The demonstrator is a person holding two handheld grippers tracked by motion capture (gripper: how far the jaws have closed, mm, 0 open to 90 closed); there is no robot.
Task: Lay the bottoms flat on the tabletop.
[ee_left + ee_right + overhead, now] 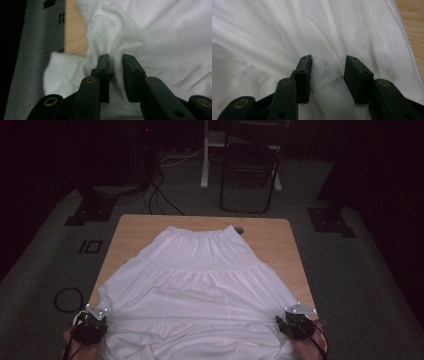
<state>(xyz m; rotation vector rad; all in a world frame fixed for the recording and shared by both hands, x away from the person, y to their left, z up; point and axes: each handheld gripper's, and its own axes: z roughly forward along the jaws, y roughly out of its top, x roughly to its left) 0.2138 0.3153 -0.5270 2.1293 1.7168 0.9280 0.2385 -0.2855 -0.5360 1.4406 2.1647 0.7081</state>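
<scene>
**Both hem corners of the skirt in my jaws, near edge of the table**

The white skirt point(200, 280) lies spread flat on the wooden table point(270, 232), elastic waistband at the far end and the wide hem toward me, spilling over the near edge. I am at its two near corners.

My left gripper point(115, 57) has a bunched fold of cloth pinched between its jaws; the fabric rises in a twisted ridge just past the tips, and the jaws stand narrow on it. My right gripper point(327, 60) holds wider: a thick hump of cloth fills the gap between the jaws and seems to touch both pads, so I judge it gripped, though loosely.

In the high view the left gripper point(91, 326) and right gripper point(296, 322) sit well apart, with the hem taut between them.

What could go wrong: the right hold looks the weaker, and a pull could let that corner slide out, leaving the skirt skewed. The left bunch may take in more than one layer, so a lift could drag the underside along. Uneven pulling would pull the skirt off the near edge.
</scene>
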